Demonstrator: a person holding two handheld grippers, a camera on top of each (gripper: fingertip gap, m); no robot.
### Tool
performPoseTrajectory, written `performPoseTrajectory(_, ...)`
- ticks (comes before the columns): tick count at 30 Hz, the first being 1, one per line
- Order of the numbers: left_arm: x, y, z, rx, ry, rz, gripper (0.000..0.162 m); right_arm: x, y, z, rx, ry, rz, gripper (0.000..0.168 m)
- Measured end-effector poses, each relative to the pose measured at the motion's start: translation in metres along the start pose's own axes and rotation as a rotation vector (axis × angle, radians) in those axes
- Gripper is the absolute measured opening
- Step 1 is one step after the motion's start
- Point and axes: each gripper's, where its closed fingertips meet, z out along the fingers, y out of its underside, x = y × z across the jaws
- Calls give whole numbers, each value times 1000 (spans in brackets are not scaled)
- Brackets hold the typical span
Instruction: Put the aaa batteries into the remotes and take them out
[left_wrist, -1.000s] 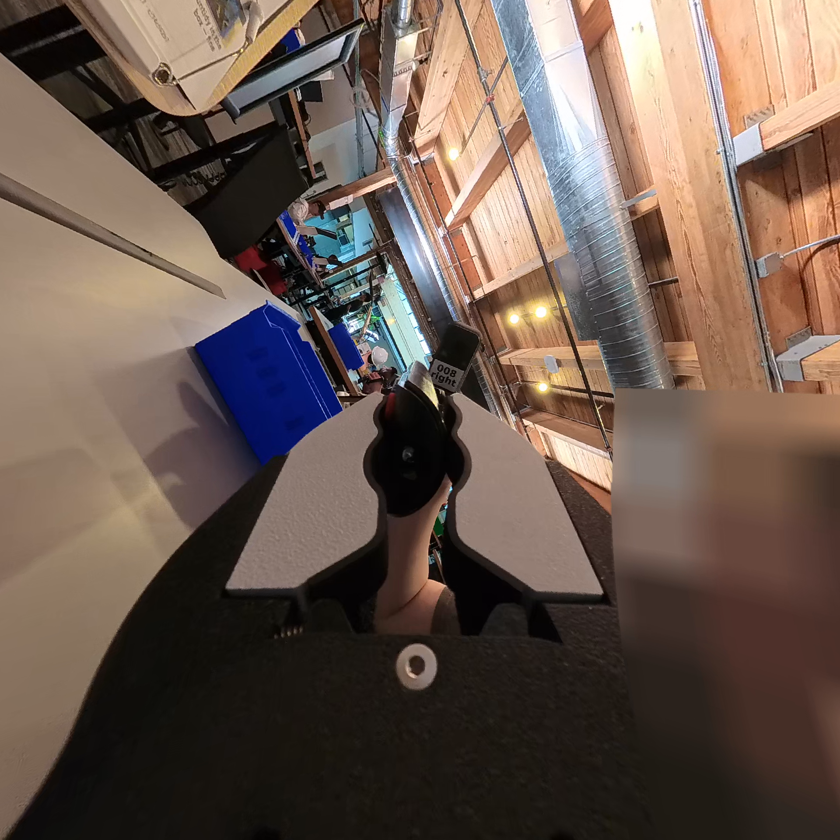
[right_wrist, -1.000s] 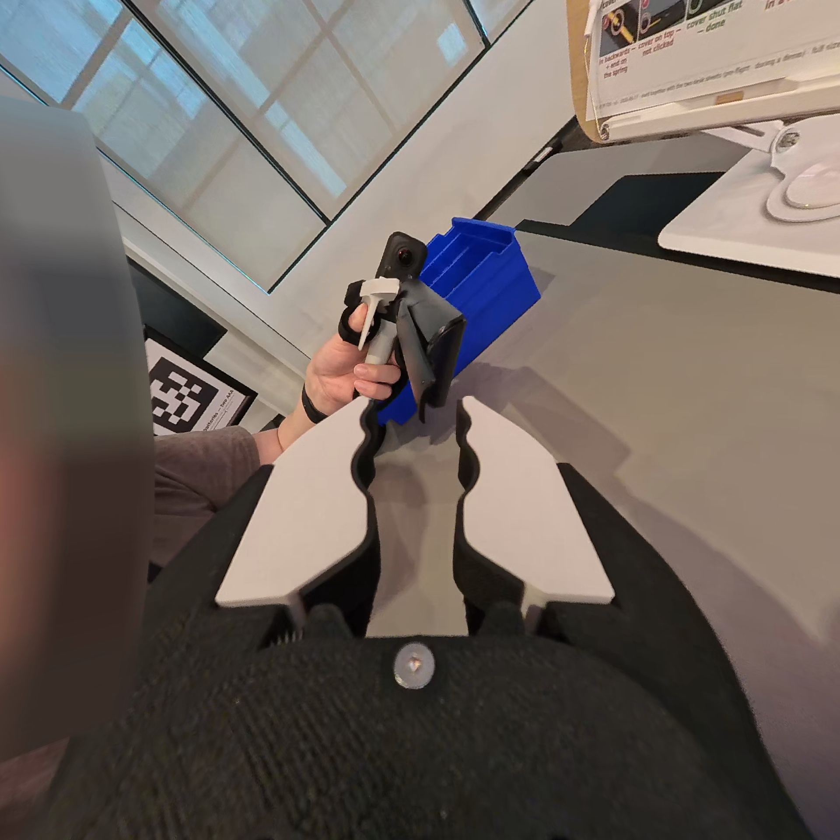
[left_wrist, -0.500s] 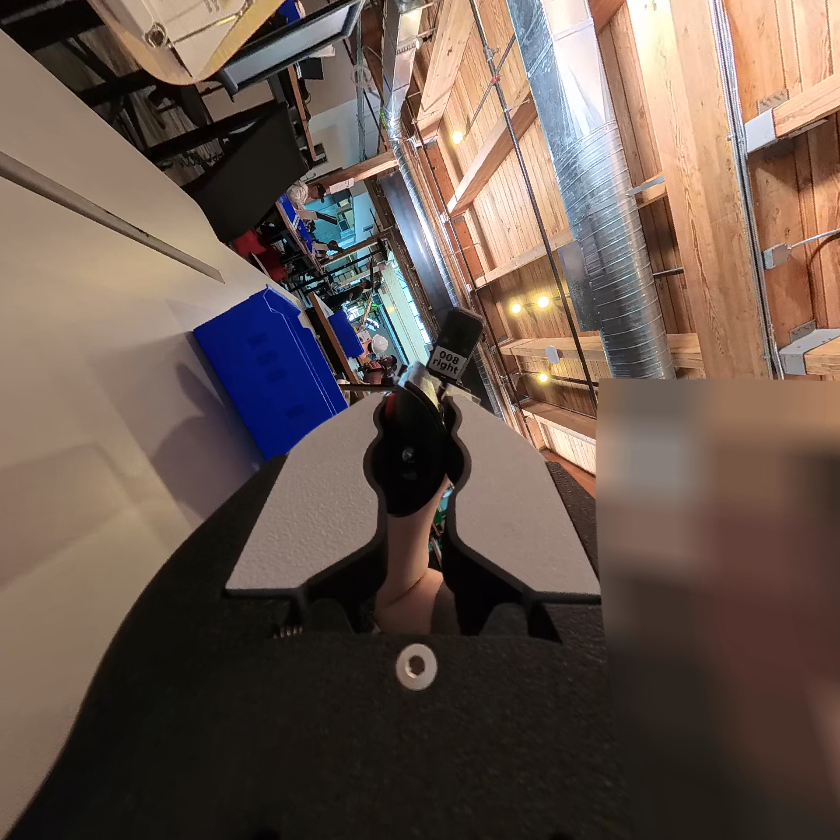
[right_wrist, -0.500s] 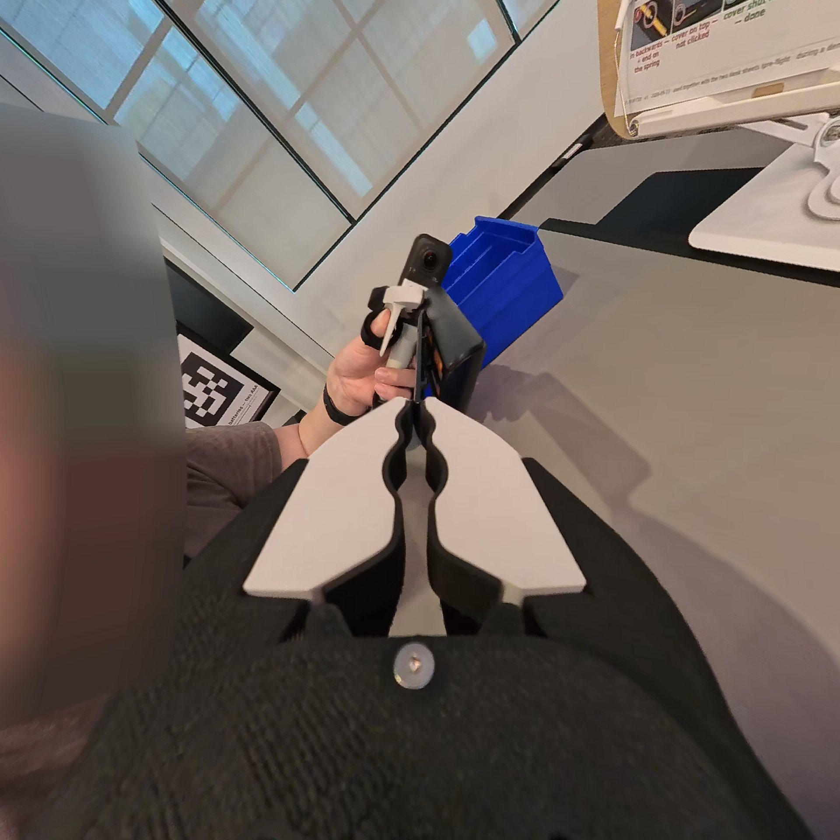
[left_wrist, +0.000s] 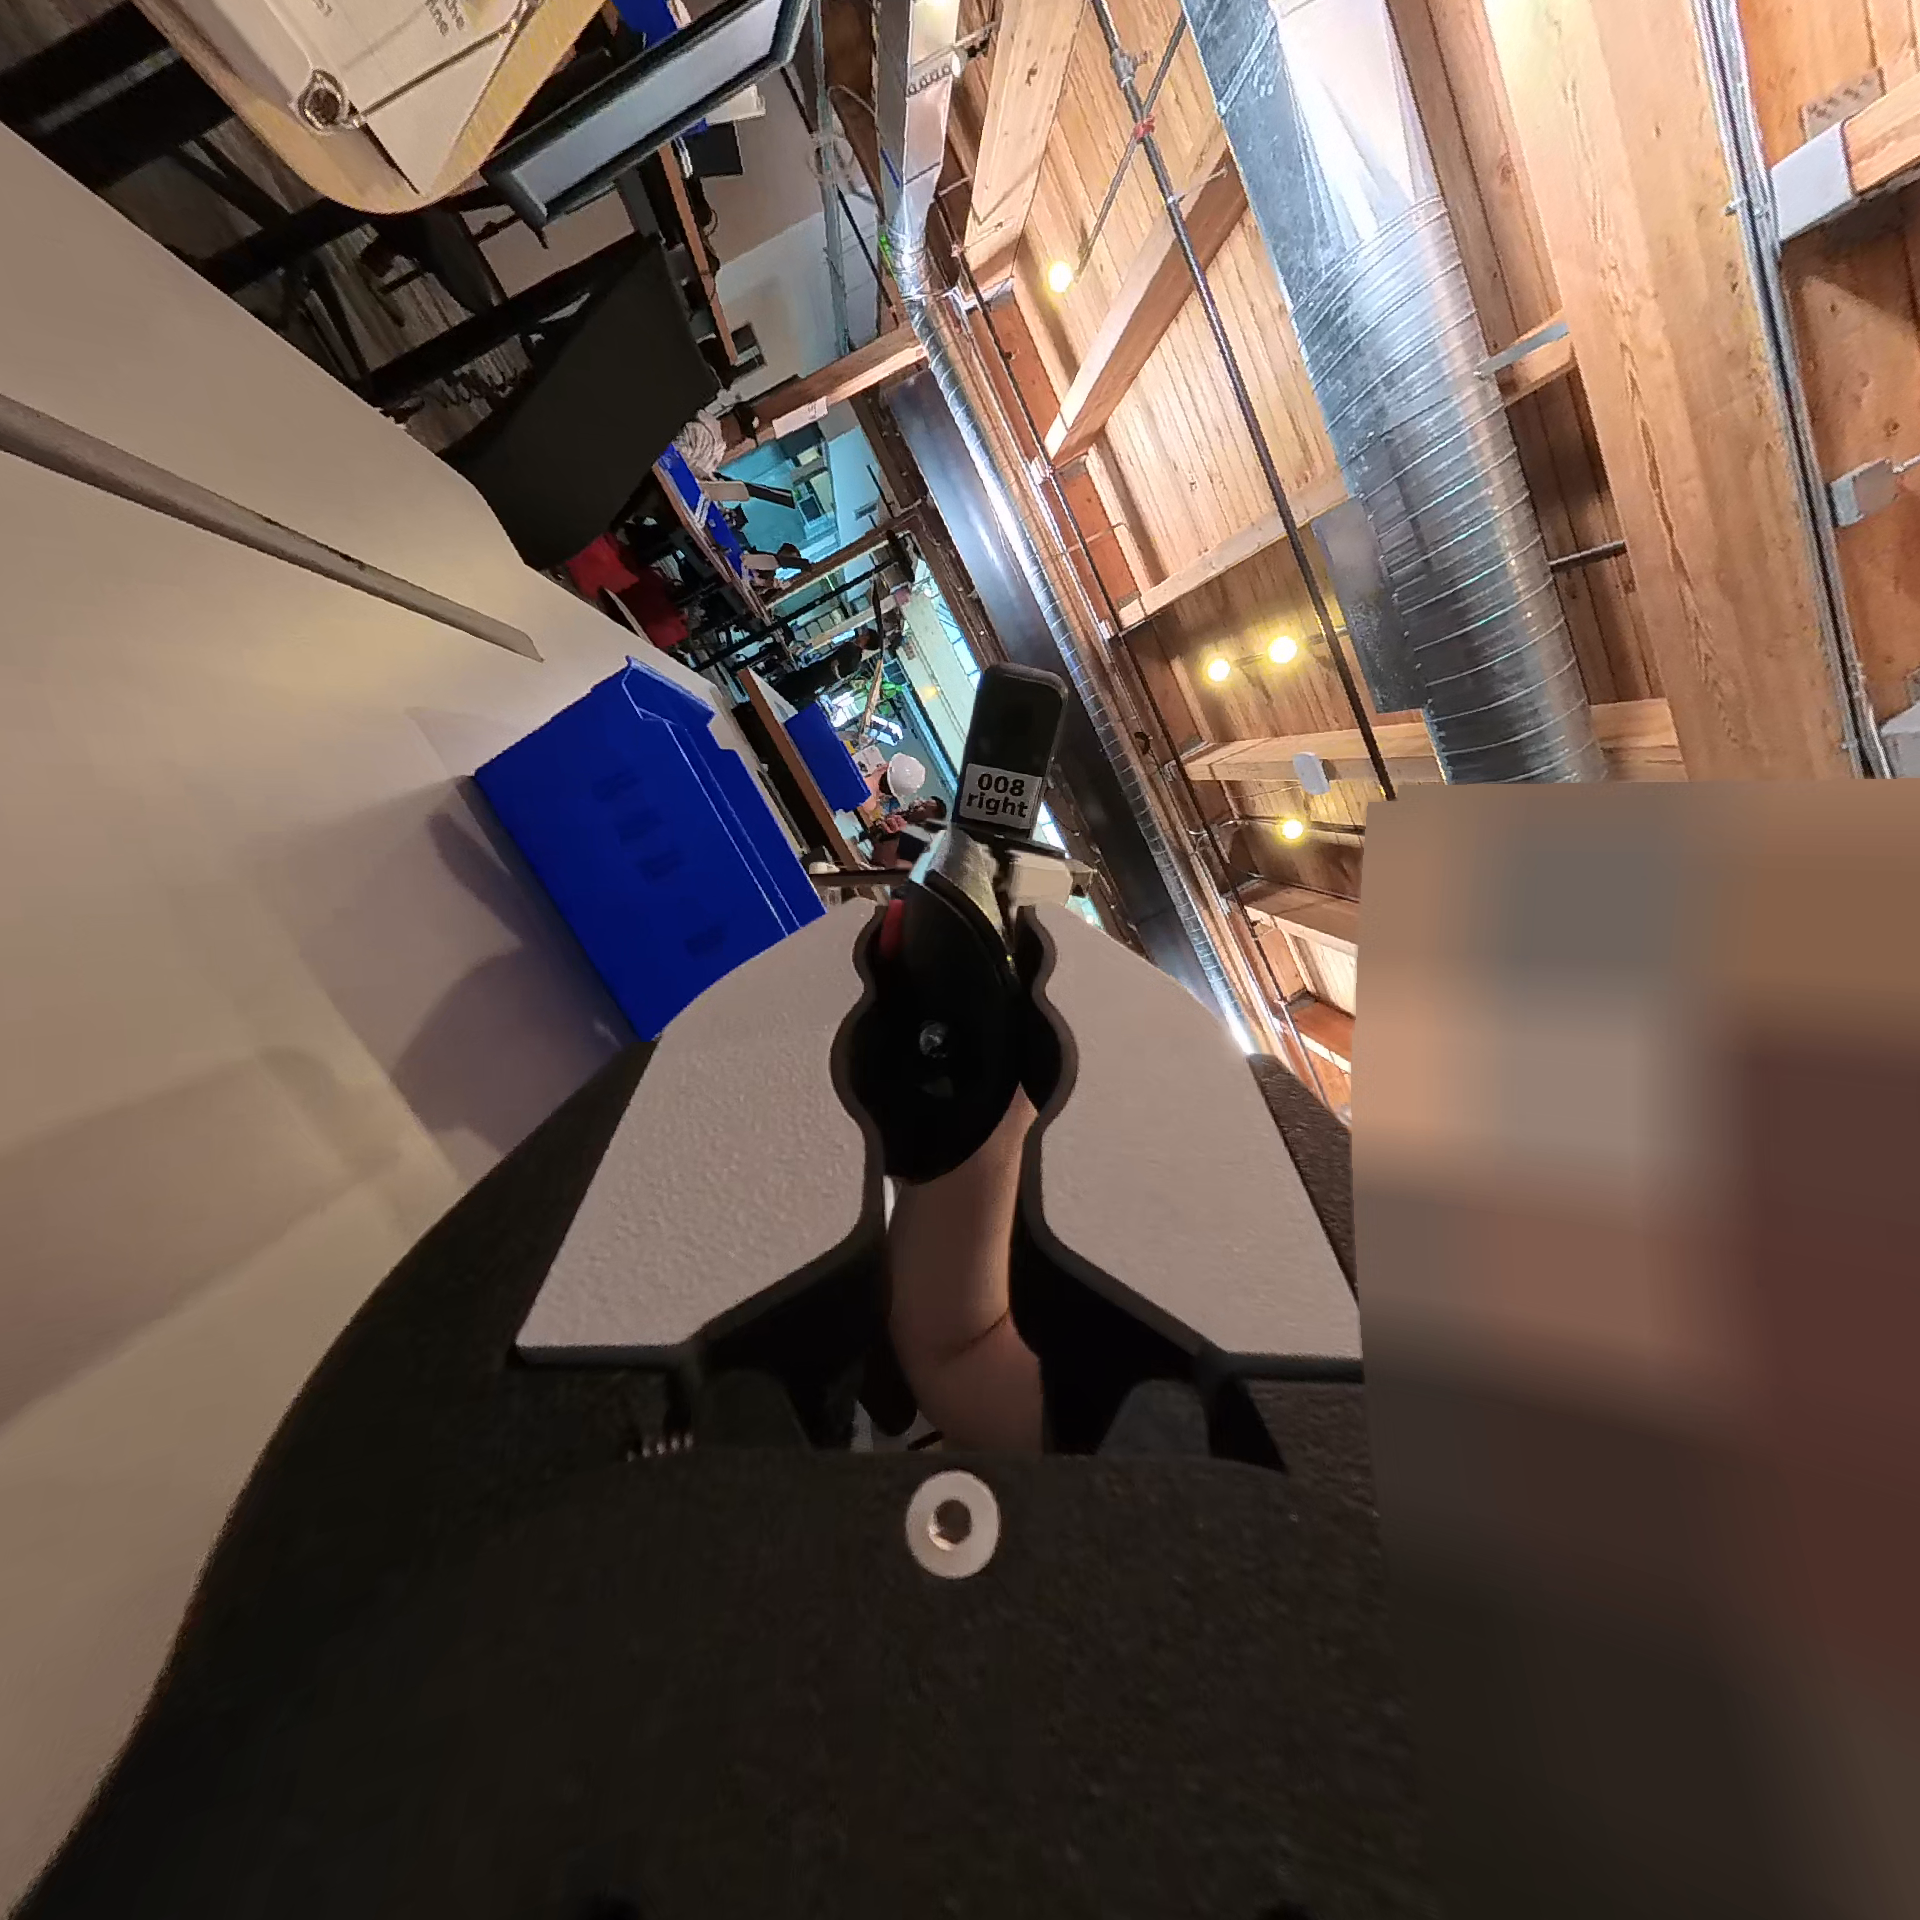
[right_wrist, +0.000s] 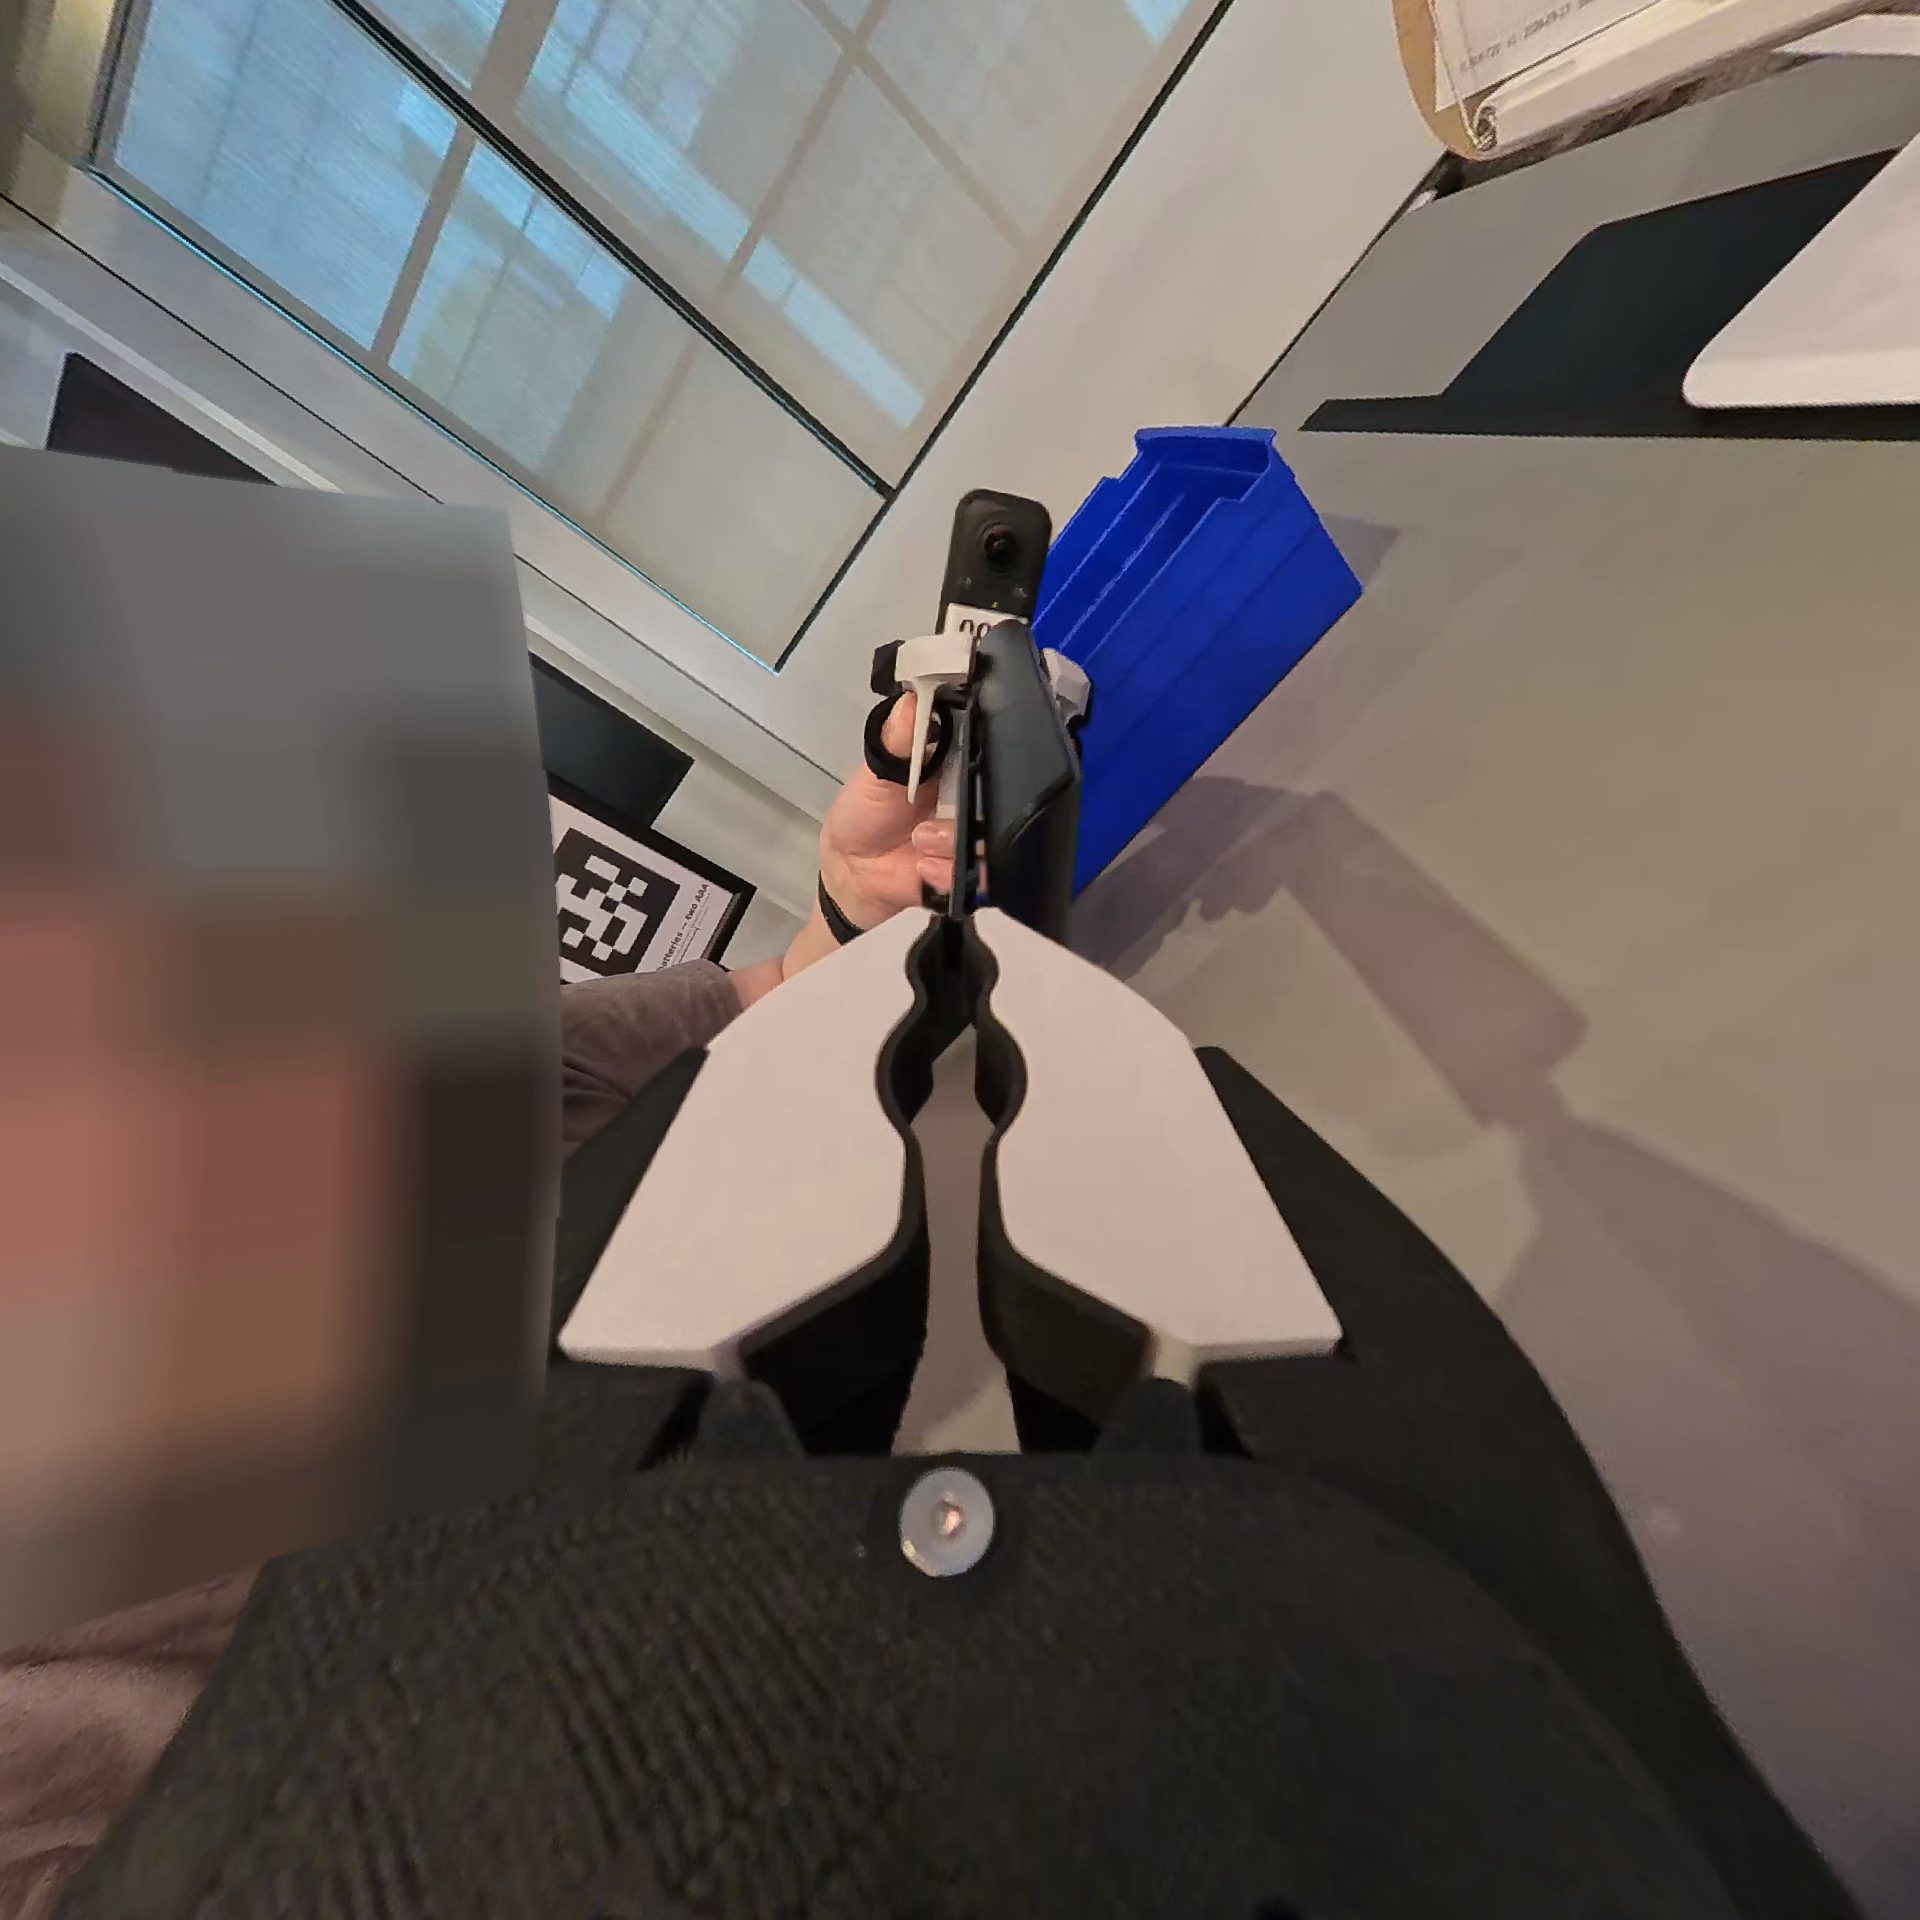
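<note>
My left gripper (left_wrist: 951, 925) is shut on a black remote (left_wrist: 935, 1049), which I see end-on between its grey fingers, with a red spot at its top edge. My right gripper (right_wrist: 961, 920) faces the left one, and its tips pinch the thin black edge of the remote (right_wrist: 961, 831). In the right wrist view, the left gripper (right_wrist: 1023, 748) is held up in a hand just beyond my tips. In the left wrist view, the right gripper (left_wrist: 977, 862) shows behind the remote. No batteries are in view.
A blue bin (left_wrist: 644, 862) stands on the grey table (left_wrist: 208, 935) and also shows in the right wrist view (right_wrist: 1174, 644). A framed marker card (right_wrist: 623, 914) is by the wall. A white stand base (right_wrist: 1818, 312) lies at the far right.
My right gripper was open a second ago. It has moved in towards the left gripper and shut on the remote's edge. The left gripper has kept its hold.
</note>
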Motion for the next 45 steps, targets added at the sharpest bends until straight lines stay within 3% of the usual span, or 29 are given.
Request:
performPoseTrajectory(25,8,-2,1,8,-3,115,22,7,-4,-3,26,4,21,4)
performPoseTrajectory(45,8,-2,2,15,4,106,22,2,-6,3,50,81,-59,4)
